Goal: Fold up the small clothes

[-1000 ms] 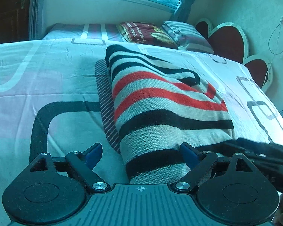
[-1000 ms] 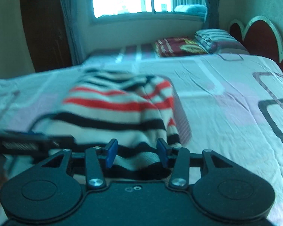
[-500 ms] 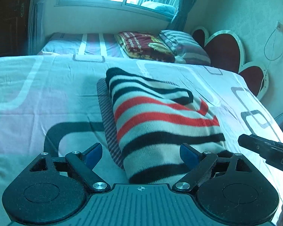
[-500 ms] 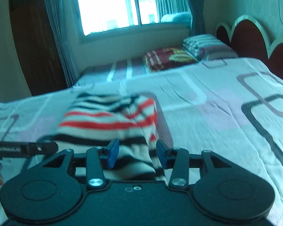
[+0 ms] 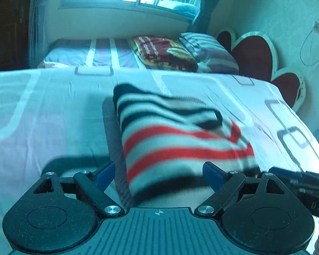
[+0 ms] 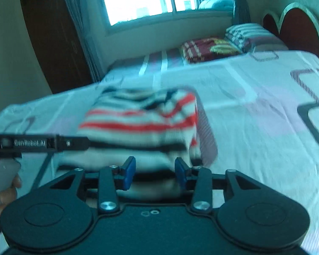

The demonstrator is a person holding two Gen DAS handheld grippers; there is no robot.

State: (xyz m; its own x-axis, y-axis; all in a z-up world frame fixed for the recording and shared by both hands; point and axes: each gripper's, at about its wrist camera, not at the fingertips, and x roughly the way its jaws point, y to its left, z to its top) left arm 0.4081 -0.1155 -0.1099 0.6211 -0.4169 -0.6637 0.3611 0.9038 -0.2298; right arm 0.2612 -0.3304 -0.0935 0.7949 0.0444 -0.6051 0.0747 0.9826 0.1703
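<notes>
two grippers sit low at the near edge of the bed (image 5: 53,110), both facing a folded striped sweater (image 5: 176,140) that lies near the middle of the bedspread, with a darker, finely striped layer (image 5: 111,127) showing along its left side in the left view. the left gripper (image 5: 158,175) has its fingers spread wide, the blue pads (image 5: 211,173) straddling the near end of the bundle; whether they touch the knit cannot be told, since the frame is smeared. the right gripper (image 6: 154,173) has its fingers at a narrower gap, with the near hem seen between them but not visibly pinched; contact there is also unclear. each gripper shows at the edge of the other's view, so they are close side by side. judging from the compact shape, the fold looks nearly done, and the likely next step is a final tuck or lifting the bundle away. the main risk is closing on only the top layer: the knit is thick and loose, so a shallow pinch could peel the fold open when raised. the wide left fingers could also snag the layer beneath or the bedspread and drag everything. with the two grippers so near, they could bump each other. pillows (image 5: 165,53) lie well apart at the far end.
</notes>
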